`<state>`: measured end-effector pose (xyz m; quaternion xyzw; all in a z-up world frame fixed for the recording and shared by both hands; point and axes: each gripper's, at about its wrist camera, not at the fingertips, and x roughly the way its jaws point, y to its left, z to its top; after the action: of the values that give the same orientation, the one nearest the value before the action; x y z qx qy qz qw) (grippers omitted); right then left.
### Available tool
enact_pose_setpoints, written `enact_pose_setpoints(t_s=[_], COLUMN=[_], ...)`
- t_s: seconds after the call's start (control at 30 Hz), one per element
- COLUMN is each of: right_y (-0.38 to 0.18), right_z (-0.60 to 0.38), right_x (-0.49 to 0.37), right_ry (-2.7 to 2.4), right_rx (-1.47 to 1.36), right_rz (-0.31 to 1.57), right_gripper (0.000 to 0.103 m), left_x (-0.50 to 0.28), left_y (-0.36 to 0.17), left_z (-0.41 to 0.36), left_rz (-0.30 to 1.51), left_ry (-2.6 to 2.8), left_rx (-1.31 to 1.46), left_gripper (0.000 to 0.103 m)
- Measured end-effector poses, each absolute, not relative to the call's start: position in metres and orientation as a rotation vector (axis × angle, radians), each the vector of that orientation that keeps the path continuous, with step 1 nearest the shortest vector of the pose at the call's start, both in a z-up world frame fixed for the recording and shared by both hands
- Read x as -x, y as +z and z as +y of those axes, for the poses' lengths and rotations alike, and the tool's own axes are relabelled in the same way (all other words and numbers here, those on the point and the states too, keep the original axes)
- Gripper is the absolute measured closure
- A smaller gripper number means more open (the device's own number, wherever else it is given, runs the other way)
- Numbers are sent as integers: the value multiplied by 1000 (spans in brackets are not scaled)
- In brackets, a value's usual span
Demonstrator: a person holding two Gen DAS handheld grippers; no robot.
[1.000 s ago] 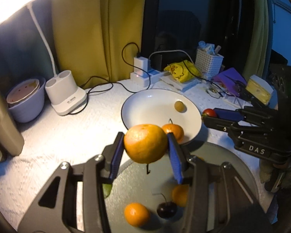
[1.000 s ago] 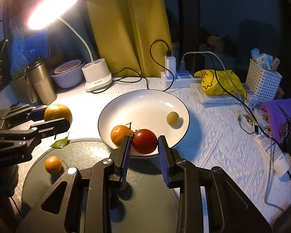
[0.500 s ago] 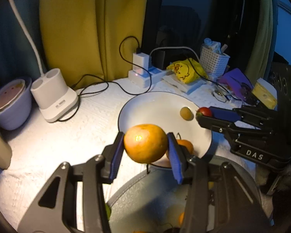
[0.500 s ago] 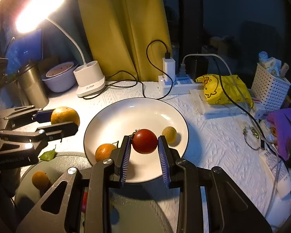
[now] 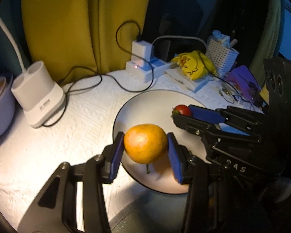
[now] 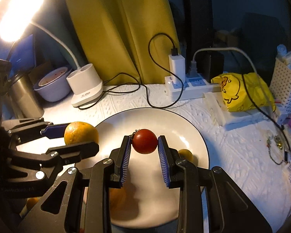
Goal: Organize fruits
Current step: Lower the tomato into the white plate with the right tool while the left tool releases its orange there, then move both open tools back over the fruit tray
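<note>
My left gripper [image 5: 145,152] is shut on a large orange [image 5: 145,143] and holds it above the near left rim of the white plate [image 5: 145,104]. My right gripper [image 6: 145,150] is shut on a red tomato [image 6: 144,143] above the middle of the plate [image 6: 190,128]. The orange also shows in the right wrist view [image 6: 81,133], and the tomato in the left wrist view [image 5: 182,110]. On the plate lie a small yellow fruit [image 6: 185,154] and a small orange [image 6: 117,198], both partly hidden by my right gripper.
A dark round tray [image 5: 149,209] lies in front of the plate, with a small orange [image 6: 32,203] on it. A lamp base [image 6: 85,86], lilac bowl [image 6: 52,85], steel cup [image 6: 24,97], power strip with cables [image 6: 184,89], yellow bag [image 6: 242,91] and white basket [image 6: 287,85] ring the plate.
Both grippers have moved forward from above the dark tray to above the white plate, each keeping its fruit. The tray has dropped out at the bottom of both views.
</note>
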<state>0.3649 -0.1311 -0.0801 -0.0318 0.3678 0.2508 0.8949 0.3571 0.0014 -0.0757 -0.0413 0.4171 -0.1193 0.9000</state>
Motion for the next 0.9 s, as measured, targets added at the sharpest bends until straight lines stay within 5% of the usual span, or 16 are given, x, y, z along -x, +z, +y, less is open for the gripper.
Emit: enact_pose_setpoints(t_s=[0.9], right_y=[-55], right_z=[-138], right_x=[-339], right_ry=[455], right_rx=[36], right_rz=[731], right_gripper=[61], left_x=[-320], left_y=[-38], left_z=[7], left_rz=[765], left_ry=[-240], left_rx=[116], left_gripper=[54])
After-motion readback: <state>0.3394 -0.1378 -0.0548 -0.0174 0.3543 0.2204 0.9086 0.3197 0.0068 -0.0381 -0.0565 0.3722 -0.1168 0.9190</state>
